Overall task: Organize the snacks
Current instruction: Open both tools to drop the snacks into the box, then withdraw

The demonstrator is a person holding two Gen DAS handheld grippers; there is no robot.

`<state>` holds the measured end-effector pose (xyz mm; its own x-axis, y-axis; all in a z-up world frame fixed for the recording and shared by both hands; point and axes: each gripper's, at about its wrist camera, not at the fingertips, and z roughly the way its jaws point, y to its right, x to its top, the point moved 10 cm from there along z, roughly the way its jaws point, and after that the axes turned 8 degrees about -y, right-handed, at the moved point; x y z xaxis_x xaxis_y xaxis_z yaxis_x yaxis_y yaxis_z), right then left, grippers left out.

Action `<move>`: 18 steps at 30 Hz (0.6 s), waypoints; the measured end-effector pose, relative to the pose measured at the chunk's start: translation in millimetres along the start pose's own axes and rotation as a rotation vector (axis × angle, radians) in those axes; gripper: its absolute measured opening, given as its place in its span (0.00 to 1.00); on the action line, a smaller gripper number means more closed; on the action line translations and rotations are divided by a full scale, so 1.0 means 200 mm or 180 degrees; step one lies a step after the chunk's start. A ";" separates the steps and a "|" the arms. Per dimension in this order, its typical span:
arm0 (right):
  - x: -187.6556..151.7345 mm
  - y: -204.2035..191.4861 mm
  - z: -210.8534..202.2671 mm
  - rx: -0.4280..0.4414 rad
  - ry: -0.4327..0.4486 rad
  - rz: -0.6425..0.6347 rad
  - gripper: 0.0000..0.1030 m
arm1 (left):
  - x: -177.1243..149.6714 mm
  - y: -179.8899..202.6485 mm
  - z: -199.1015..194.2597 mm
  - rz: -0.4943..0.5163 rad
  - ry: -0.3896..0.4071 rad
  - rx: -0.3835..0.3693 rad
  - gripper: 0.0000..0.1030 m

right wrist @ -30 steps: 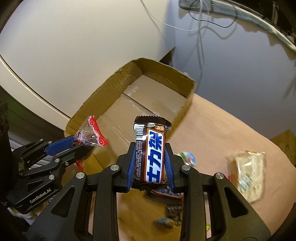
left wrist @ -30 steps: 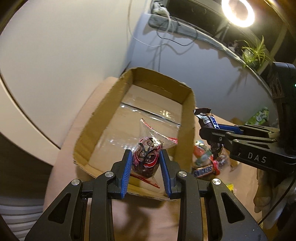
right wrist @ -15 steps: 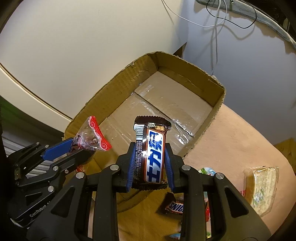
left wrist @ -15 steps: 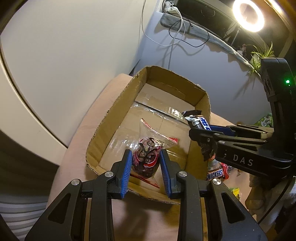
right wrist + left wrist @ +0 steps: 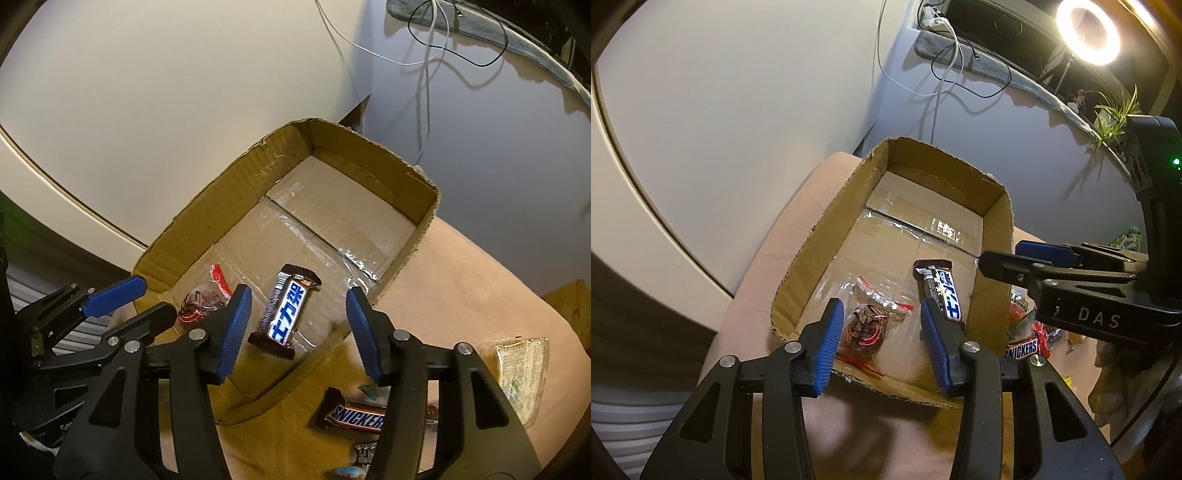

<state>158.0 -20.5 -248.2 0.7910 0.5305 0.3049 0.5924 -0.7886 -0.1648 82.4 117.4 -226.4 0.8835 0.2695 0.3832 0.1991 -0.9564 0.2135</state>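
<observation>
Snacks dropped in the cardboard box — both grippers' jaws opening

Left gripper and right gripper hold nothing; the red-striped candy bag and Snickers bar lie at the box's near end. Only the right view shows the pale packet — cut off — on the tabletop.

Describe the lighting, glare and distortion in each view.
Left wrist view: a ring light blooms at top right, the tape on the cardboard box floor glares, and fisheye bends the wall edge. Right wrist view: dimmer and warm, tape glints, cables cast soft shadows on the wall, corners vignette black.
</observation>
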 end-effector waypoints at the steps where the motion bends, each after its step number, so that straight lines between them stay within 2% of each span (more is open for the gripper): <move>1: 0.00 0.01 -0.01 -0.0001 0.0005 0.0008 0.54 | 0.00 0.00 0.00 -0.0006 0.0002 -0.0009 0.41; 9: -0.07 0.11 -0.11 -0.0019 0.0072 0.0083 0.55 | -0.01 0.09 -0.03 0.0055 0.0010 -0.0115 0.41; 18: -0.30 0.38 -0.26 -0.0094 0.0086 0.0353 0.55 | -0.08 0.31 -0.03 0.0328 -0.0086 -0.0313 0.41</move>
<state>147.1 -128.6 -230.8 0.8468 0.4312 0.3115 0.4964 -0.8510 -0.1713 77.2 54.0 -214.2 0.9085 0.1661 0.3836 0.0654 -0.9629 0.2619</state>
